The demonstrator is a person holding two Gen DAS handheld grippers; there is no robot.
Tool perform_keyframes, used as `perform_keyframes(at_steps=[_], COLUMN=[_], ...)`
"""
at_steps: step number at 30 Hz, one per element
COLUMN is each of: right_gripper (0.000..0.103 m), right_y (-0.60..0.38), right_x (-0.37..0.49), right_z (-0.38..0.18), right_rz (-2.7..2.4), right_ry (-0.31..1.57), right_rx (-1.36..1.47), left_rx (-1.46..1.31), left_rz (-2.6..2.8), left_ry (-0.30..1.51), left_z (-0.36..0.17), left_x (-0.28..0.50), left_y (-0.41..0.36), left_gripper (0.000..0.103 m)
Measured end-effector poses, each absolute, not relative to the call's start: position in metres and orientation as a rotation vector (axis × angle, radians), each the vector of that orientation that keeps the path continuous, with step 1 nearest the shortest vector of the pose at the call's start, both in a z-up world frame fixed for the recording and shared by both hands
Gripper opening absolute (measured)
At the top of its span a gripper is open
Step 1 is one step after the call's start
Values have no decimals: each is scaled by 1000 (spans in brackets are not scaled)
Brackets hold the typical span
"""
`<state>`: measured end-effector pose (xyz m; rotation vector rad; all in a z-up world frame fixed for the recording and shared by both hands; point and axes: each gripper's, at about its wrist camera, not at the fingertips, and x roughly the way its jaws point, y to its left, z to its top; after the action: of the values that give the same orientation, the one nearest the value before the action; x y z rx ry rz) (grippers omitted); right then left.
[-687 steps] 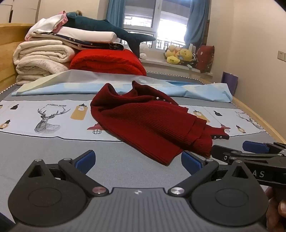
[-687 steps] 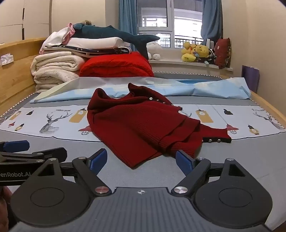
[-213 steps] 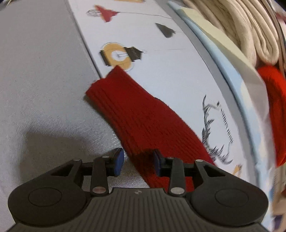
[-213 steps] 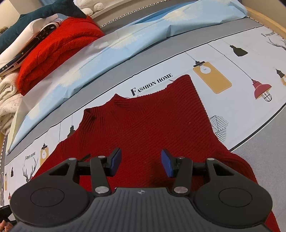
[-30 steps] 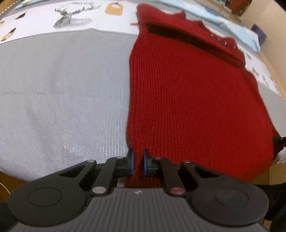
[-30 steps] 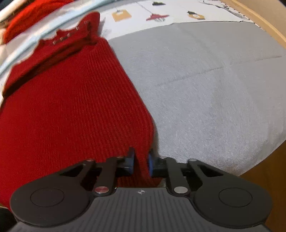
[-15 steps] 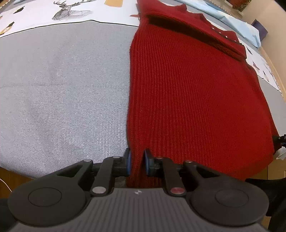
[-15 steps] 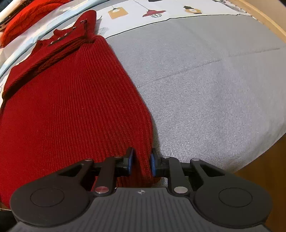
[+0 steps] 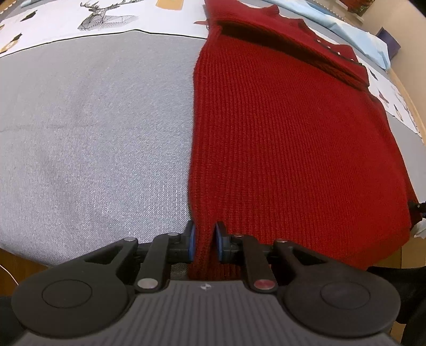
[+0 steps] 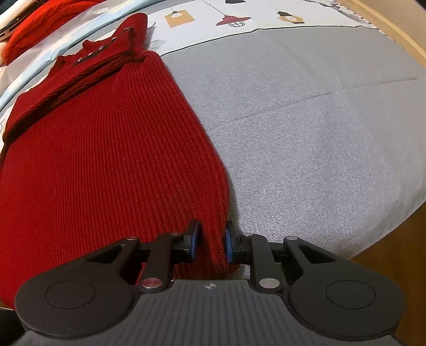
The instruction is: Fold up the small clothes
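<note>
A dark red knitted sweater (image 9: 293, 127) lies flat on the grey bed cover (image 9: 93, 127), hem toward me, collar with small buttons at the far end. My left gripper (image 9: 204, 241) straddles the hem's left corner, jaws slightly parted with the knit between the blue pads. In the right wrist view the sweater (image 10: 106, 149) fills the left half. My right gripper (image 10: 210, 243) straddles the hem's right corner, its jaws parted a little wider around the knit.
The bed's front edge (image 10: 372, 239) drops off just under both grippers, with wooden floor beyond. A printed white sheet band (image 9: 106, 16) runs behind the sweater. A red blanket (image 10: 40, 24) and light blue sheet (image 9: 367, 40) lie at the far side.
Both grippers' jaws have widened step by step over the last second, loosening on the hem corners. The sweater lies flat and has not shifted.
</note>
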<state>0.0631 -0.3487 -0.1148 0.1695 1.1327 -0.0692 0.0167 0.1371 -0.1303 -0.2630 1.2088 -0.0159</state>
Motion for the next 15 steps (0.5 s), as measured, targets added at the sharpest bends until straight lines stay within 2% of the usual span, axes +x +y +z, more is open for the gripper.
perform_keyframes(at_steps=[3, 10, 15], right_gripper=[22, 13, 11], right_y=[-348, -346, -345], right_x=[63, 60, 51], right_z=[-114, -108, -87], right_rz=[-67, -48, -8], right_ry=[1131, 1091, 995], right_rx=[165, 164, 218], left_rx=[-238, -200, -187], left_rz=[-19, -20, -66], left_ry=[1203, 1164, 1100], left_z=[-130, -123, -91], left_x=[16, 10, 2], left_y=[133, 129, 129], left_gripper=[16, 11, 10])
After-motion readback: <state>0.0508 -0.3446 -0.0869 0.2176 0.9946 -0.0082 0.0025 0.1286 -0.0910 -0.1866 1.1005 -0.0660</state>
